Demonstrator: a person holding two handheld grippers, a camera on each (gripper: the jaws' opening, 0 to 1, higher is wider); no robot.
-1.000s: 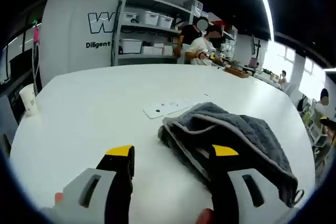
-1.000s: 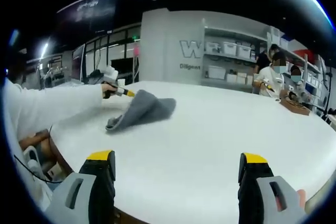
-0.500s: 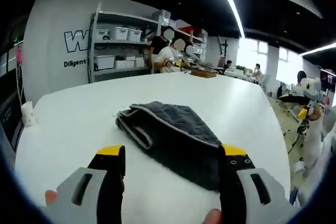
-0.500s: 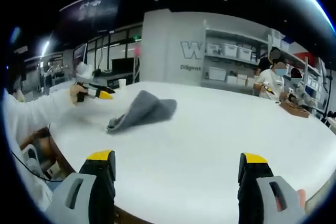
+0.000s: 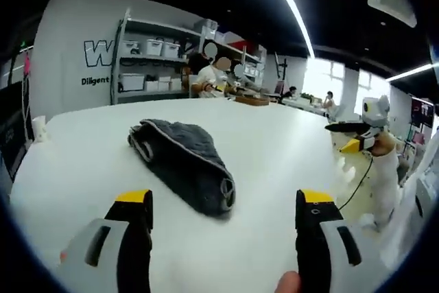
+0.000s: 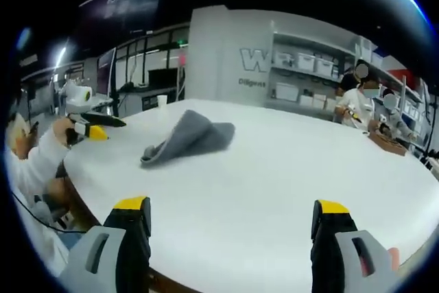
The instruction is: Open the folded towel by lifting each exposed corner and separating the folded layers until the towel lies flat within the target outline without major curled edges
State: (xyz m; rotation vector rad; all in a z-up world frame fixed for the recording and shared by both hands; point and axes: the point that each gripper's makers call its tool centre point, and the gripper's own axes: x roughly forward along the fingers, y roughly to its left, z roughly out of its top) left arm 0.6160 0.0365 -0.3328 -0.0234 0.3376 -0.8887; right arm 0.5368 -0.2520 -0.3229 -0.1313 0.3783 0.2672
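The dark grey towel (image 5: pixel 182 162) lies bunched and folded on the white table (image 5: pixel 82 162), with a pale trim edge and a hanging loop at its near end. My left gripper (image 5: pixel 224 200) is open, drawn back a short way from the towel's near end with nothing between its jaws. In the right gripper view the towel (image 6: pixel 192 135) sits mid-left on the table, well beyond my open right gripper (image 6: pixel 232 205). The left gripper (image 6: pixel 92 128) shows there off the table's left edge, in a hand with a white sleeve. The right gripper (image 5: pixel 357 143) shows past the table's right edge.
A paper cup (image 5: pixel 38 128) stands near the table's left edge. Behind the table is a shelf unit (image 5: pixel 147 66) with white bins against a lettered wall. Seated people (image 6: pixel 360 104) work at the far side. The table's rim (image 6: pixel 96 197) curves close to my right gripper.
My left gripper has pulled back from the towel, which lay against its jaw a second ago, to beyond the table's edge. The towel now rests bunched on the table. The right gripper has barely moved.
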